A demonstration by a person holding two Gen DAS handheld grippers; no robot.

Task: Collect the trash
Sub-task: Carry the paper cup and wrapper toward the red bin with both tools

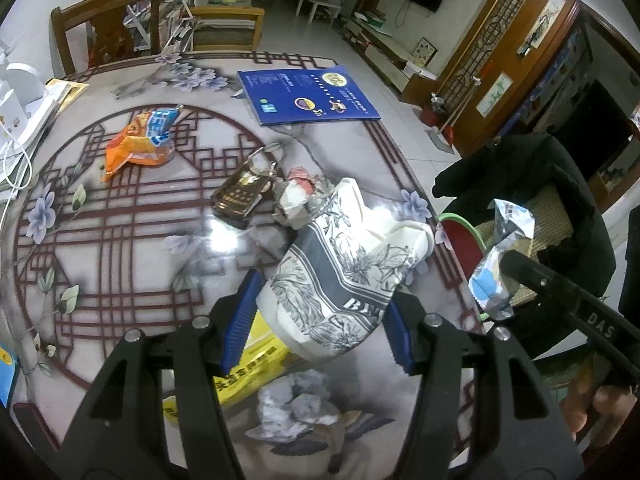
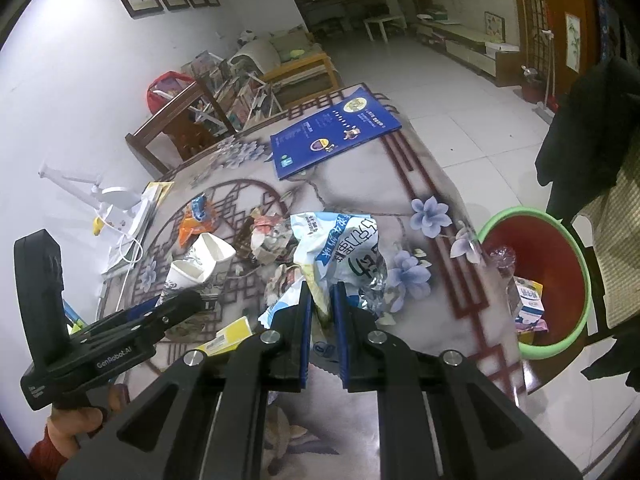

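Observation:
My left gripper (image 1: 322,292) is shut on a crushed paper cup (image 1: 344,248) with a grey flower print and holds it just above the patterned table (image 1: 120,240). My right gripper (image 2: 323,286) is shut on a crumpled white-and-blue plastic wrapper (image 2: 340,248), which hangs over the table's right part. A red bin with a green rim (image 2: 520,214) stands on the floor past the right table edge, with a small carton and other trash inside. In the right wrist view, the left gripper (image 2: 188,300) and the cup (image 2: 200,260) are at the left.
On the table lie an orange snack bag (image 1: 140,140), a dark gold-printed packet (image 1: 240,192), crumpled red-and-white paper (image 1: 296,196), a blue booklet (image 1: 308,96), a yellow box (image 1: 248,368) and a grey tissue wad (image 1: 296,404). A chair draped with a black jacket (image 1: 520,184) stands beside the bin.

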